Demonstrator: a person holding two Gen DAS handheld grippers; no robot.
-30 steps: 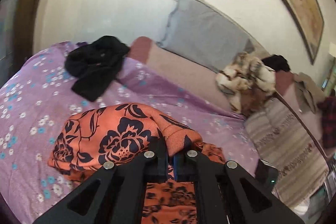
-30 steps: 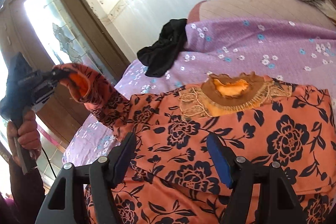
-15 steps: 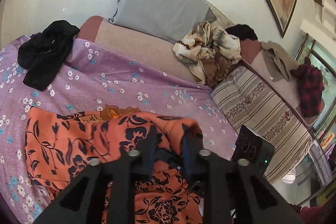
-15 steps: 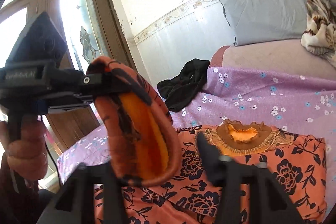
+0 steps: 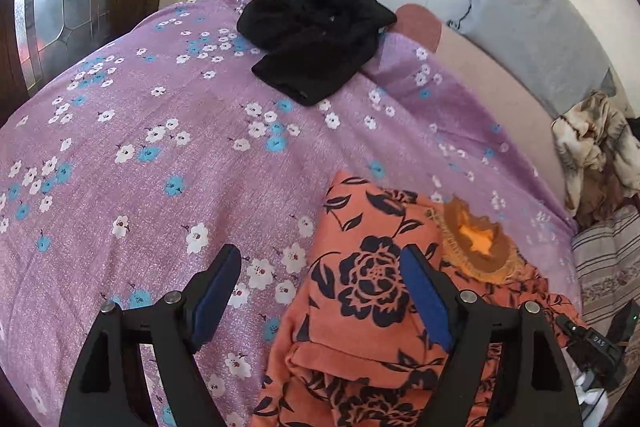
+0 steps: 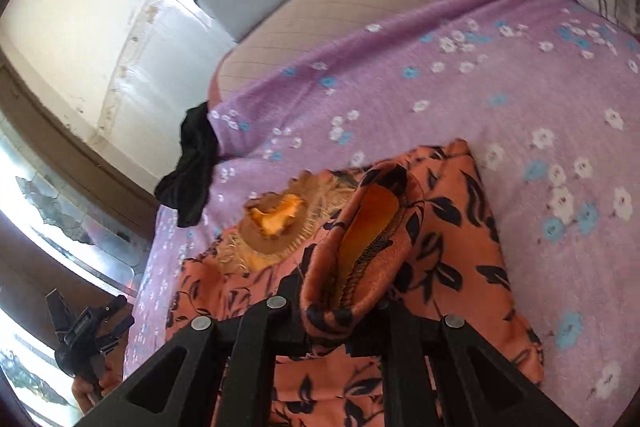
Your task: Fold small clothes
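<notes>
An orange floral garment (image 5: 372, 291) lies on a purple flowered bedsheet (image 5: 160, 155), with wide bare sheet to its left. The left gripper (image 5: 320, 283) hangs over the garment's edge, jaws opening, pads touching nothing. The right gripper (image 6: 340, 291) is clenched on the garment's sleeve cuff (image 6: 360, 251). One black garment (image 5: 316, 39) lies well apart, near one grey pillow (image 5: 532, 35).

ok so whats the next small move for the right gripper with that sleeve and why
Probably carry the sleeve inward and lay it flat across the orange floral top. The right gripper is shut on the sleeve's cuff, lifted above the body, while the left gripper is opening with nothing pressed between its pads, and that side already lies folded over.
</notes>
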